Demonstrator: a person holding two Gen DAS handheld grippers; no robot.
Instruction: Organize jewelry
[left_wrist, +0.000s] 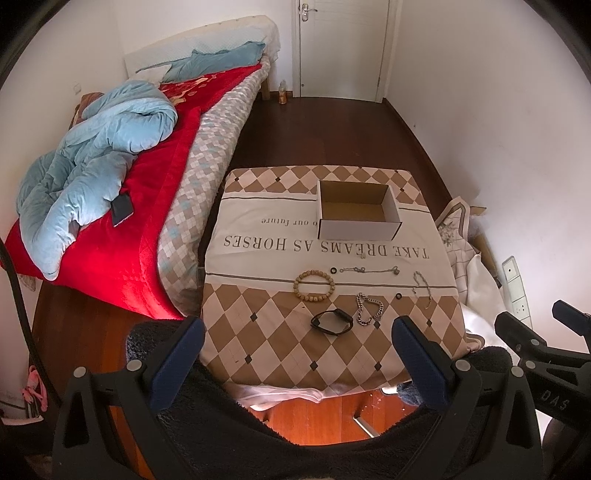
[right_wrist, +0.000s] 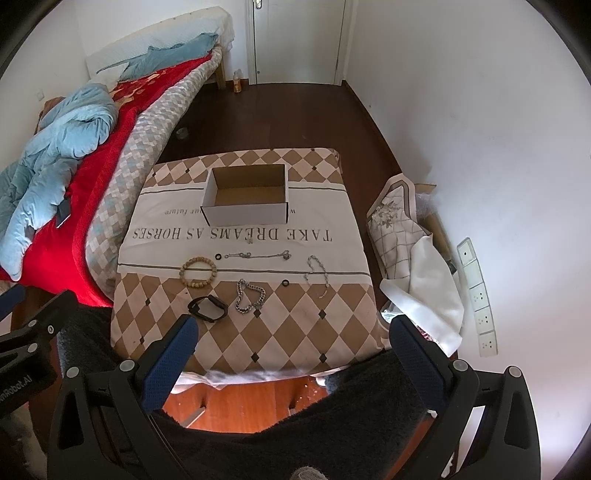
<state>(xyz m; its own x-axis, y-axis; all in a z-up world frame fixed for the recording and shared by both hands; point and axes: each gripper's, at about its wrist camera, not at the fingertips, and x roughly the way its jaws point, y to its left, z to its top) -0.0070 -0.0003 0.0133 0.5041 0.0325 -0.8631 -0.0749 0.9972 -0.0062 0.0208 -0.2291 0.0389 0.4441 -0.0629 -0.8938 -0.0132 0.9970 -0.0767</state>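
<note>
An open, empty cardboard box (left_wrist: 357, 209) (right_wrist: 246, 197) stands at the far side of the cloth-covered table (left_wrist: 280, 343) (right_wrist: 295, 332). In front of it lie a wooden bead bracelet (left_wrist: 314, 286) (right_wrist: 197, 272), a black wristband (left_wrist: 331, 322) (right_wrist: 207, 308), a thick silver chain (left_wrist: 368, 309) (right_wrist: 251, 295), a thin chain (left_wrist: 369, 269) (right_wrist: 258, 254), a pale beaded strand (left_wrist: 421, 286) (right_wrist: 317, 275) and two small black rings (left_wrist: 399, 296) (right_wrist: 284, 283). My left gripper (left_wrist: 299, 339) and right gripper (right_wrist: 295, 336) are both open and empty, held above the table's near edge.
A bed (left_wrist: 122, 229) with a red blanket and blue duvet runs along the left. Folded cloths (right_wrist: 413, 236) and a power strip (right_wrist: 476, 295) lie on the floor at the right by the wall. A closed door (left_wrist: 343, 44) is at the back.
</note>
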